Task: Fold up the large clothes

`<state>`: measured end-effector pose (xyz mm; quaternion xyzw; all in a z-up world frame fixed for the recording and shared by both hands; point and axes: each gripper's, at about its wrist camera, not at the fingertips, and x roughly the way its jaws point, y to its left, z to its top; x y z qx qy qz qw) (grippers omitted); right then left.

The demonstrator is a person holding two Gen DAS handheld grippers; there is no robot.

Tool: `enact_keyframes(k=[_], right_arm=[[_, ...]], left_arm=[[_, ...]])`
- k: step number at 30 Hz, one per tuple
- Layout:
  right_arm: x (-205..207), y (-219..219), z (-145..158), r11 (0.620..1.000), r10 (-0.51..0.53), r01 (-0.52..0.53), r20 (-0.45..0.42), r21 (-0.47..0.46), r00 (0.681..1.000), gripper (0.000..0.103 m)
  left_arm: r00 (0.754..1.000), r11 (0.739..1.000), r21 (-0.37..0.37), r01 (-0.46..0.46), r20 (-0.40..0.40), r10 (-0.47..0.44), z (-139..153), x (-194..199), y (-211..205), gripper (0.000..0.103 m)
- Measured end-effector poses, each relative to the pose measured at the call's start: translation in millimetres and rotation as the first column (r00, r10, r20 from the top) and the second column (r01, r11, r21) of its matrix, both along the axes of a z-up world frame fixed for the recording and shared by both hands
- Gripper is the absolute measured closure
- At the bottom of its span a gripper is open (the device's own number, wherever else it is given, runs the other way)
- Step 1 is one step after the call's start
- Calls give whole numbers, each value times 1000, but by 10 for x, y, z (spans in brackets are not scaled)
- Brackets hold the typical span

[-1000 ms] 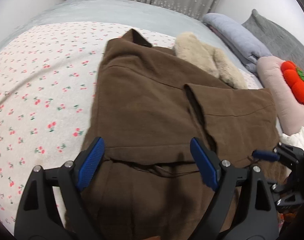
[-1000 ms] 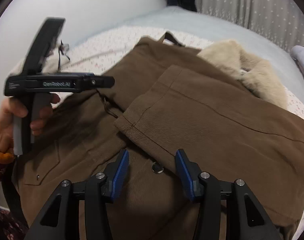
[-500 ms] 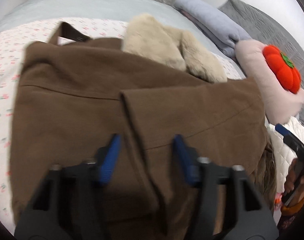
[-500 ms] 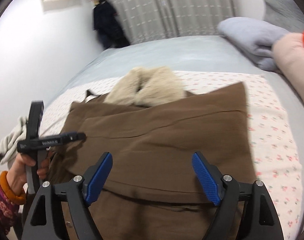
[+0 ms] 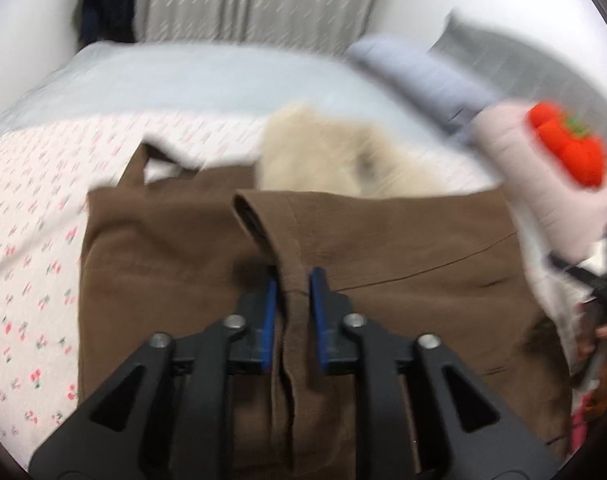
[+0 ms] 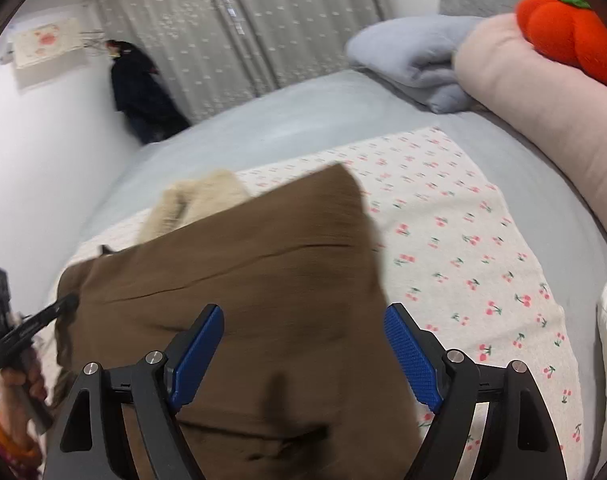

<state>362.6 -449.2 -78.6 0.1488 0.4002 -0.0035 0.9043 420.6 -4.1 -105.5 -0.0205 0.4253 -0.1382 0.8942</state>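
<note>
Cherry-print sheet (image 5: pixel 31 248) lies bare left of the brown fur-collared coat (image 5: pixel 167 272) on the bed. Left gripper (image 5: pixel 292 292) jaws, just closing, pinch its folded edge. Right gripper (image 6: pixel 303 344) jaws spread wide, straddling its right edge.

Blurred coat (image 5: pixel 403 248), hem cut off

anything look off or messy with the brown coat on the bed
Mostly tidy. The brown coat lies folded on the cherry-print sheet, but its cream fur collar bulges out at the top and one strap loop sticks past the edge.
</note>
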Motion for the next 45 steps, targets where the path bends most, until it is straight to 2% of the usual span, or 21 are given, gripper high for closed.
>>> enact_keyframes(k=[1,2,4,6,7,10,12,16,20,23,24,25,28,30,33,35,38,39,41,43,45], right_arm=[[42,15,-88,1000,-15,14,-25,-25,1000,19],[66,23,-131,999,-22,20,-46,-45,999,19],[164,47,-371,992,-45,28,-145,-122,988,20],[169,31,-465,993,-49,30,-172,-113,984,20],[135,20,-415,993,-67,51,-149,-109,987,20],[70,76,-200,989,-76,69,-51,-134,996,21],[117,179,-40,982,-53,54,8,-182,999,32],[390,354,104,973,-10,21,52,-231,999,43],[729,442,4,965,-1,11,41,-261,999,46],[938,420,-167,969,-18,19,7,-244,1000,46],[996,395,-235,970,-23,21,-8,-243,1000,46],[1057,369,-313,968,-28,18,-34,-249,999,46],[1200,329,-577,973,-15,-18,-141,-231,990,37],[1202,340,-648,969,-21,-8,-113,-247,993,33],[1188,389,-668,958,-30,1,-97,-286,995,32],[1153,404,-596,954,-35,5,-97,-300,995,32],[1012,407,-425,960,-41,13,-93,-279,995,26],[916,391,-327,965,-41,18,-82,-260,996,19],[728,400,-182,970,-28,11,-65,-241,998,17],[504,398,-22,970,-6,-9,-60,-242,998,17],[262,358,135,972,3,-15,-50,-234,999,12]], left_arm=[[999,993,114,-19,-34,23,-162,50,-66,77],[999,987,157,-16,-27,20,-246,50,-76,72],[999,982,185,-24,33,18,-259,1,-69,61],[998,984,174,-50,32,45,-181,-16,-2,50],[998,986,157,-60,31,56,-130,-29,31,50],[993,991,108,-81,98,70,84,-83,119,46],[987,993,83,-78,150,65,214,-105,128,46],[982,998,48,-39,188,29,314,-5,-45,46],[983,998,62,-15,182,4,97,140,-198,46],[991,992,117,-37,131,22,-198,241,-220,46],[994,993,110,-33,105,22,-297,256,-191,44],[996,997,72,-29,82,23,-380,287,-139,43],[998,1000,-1,-21,51,21,-437,353,-52,40],[999,1000,-15,-20,48,21,-450,359,-41,40],[999,1000,-12,-20,46,20,-460,356,-55,39],[999,1000,-9,-10,40,11,-450,360,-72,33],[999,1000,12,25,30,-25,-449,354,-147,14],[999,999,39,28,26,-29,-440,337,-173,12],[1000,997,77,20,14,-21,-380,277,-191,12],[1000,998,60,11,1,-11,-286,155,-137,12],[1000,1000,28,8,1,-8,-178,-59,-45,12]])
